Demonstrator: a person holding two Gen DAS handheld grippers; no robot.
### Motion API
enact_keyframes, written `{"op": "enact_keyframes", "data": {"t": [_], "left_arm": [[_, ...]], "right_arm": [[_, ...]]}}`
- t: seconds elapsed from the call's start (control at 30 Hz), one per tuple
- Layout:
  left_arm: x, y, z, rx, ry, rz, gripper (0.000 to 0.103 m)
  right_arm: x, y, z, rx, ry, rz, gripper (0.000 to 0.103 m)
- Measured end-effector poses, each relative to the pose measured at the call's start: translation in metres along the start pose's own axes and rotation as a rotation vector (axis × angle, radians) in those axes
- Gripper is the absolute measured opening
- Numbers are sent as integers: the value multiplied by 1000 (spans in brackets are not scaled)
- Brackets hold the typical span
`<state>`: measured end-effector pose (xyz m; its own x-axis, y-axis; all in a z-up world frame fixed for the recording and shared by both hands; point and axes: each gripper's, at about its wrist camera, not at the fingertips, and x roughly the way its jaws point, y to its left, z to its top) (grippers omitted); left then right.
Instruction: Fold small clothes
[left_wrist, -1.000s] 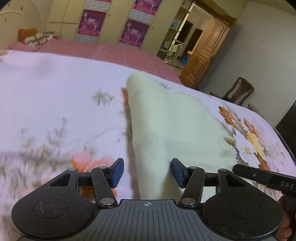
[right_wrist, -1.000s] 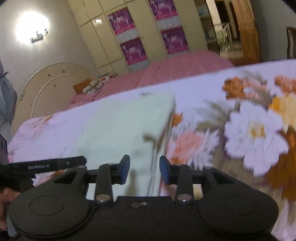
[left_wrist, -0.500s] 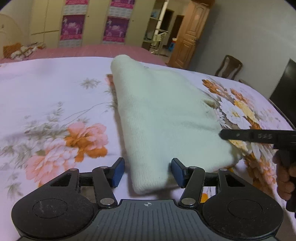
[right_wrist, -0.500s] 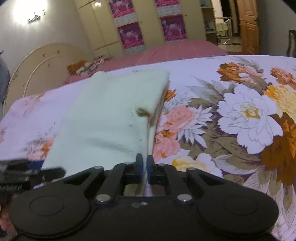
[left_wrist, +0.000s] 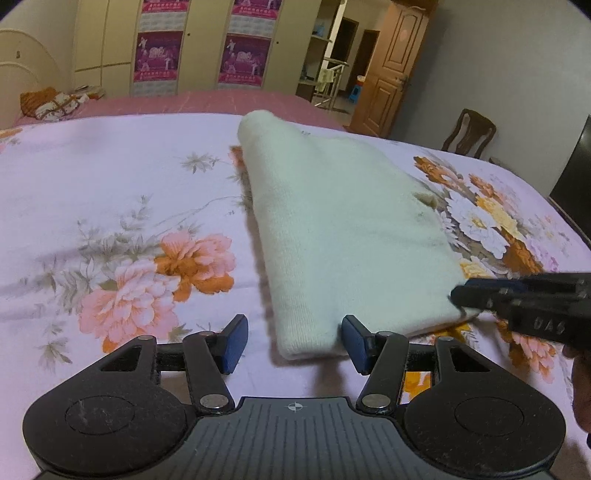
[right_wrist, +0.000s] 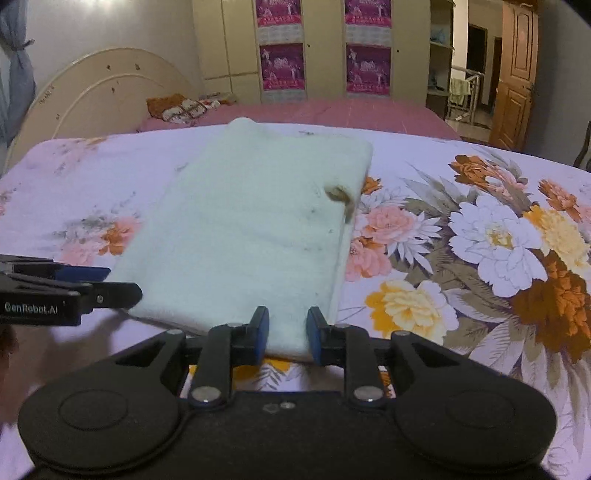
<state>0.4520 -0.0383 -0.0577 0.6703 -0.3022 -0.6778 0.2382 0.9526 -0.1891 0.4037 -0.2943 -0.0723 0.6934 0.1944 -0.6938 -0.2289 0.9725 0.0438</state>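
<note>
The left tongs (left_wrist: 293, 341) hover low with jaws spread wide at the near left corner of the folded pale-green garment (left_wrist: 343, 236), gripping nothing. The right tongs (right_wrist: 286, 334) sit at the near right corner, jaws narrowly parted around the cloth edge, not clamped. The garment lies flat on the floral bedspread (right_wrist: 480, 240), with a headboard (right_wrist: 92, 99) and wardrobe (right_wrist: 321, 51) behind.

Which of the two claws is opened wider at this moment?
The left claw is opened wider: its blue pads stand far apart around the near left corner of the pale green garment. The right claw has a narrower gap.
</note>
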Motion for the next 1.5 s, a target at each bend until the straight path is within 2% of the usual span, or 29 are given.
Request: {"op": "enact_keyframes", "data": {"t": [0.13, 0.23, 0.3, 0.37, 0.47, 0.67, 0.77, 0.87, 0.97, 1.07, 1.17, 1.23, 1.37, 1.43, 1.5], "left_arm": [[3, -9, 3, 44, 3, 15, 56], [6, -7, 2, 32, 10, 8, 56], [0, -6, 4, 33, 9, 7, 56], [-11, -2, 7, 23, -23, -5, 56], [-21, 13, 19, -38, -62, -37, 56], [1, 43, 52, -182, -86, -88, 57], [26, 50, 65, -242, -72, -115, 82], [52, 57, 73, -303, -49, -139, 82], [76, 60, 77, -338, -6, -176, 81], [96, 60, 76, -347, 32, -226, 75], [106, 59, 77, -346, 21, -254, 74], [111, 60, 80, -354, 21, -272, 72], [121, 48, 89, -303, 33, -252, 58], [125, 36, 95, -269, 34, -210, 52], [124, 24, 101, -207, 21, -173, 42]], "right_arm": [[-13, 0, 1, 20, -64, 25, 32], [9, -3, -7, 28, 21, -9, 39], [11, -7, -11, 47, 6, -9, 44], [7, -15, -8, 111, 16, 15, 45], [-8, -32, -5, 222, -38, 85, 45], [-3, -82, 14, 467, -129, 171, 45], [11, -94, 24, 502, -143, 185, 46], [32, -105, 31, 536, -132, 214, 47], [50, -114, 35, 575, -129, 261, 53], [67, -119, 36, 607, -124, 335, 60], [90, -123, 35, 618, -69, 370, 62], [98, -121, 34, 595, -76, 391, 60], [106, -114, 42, 544, -59, 359, 47], [105, -105, 47, 496, -47, 331, 41], [101, -91, 53, 428, -47, 280, 37]]}}
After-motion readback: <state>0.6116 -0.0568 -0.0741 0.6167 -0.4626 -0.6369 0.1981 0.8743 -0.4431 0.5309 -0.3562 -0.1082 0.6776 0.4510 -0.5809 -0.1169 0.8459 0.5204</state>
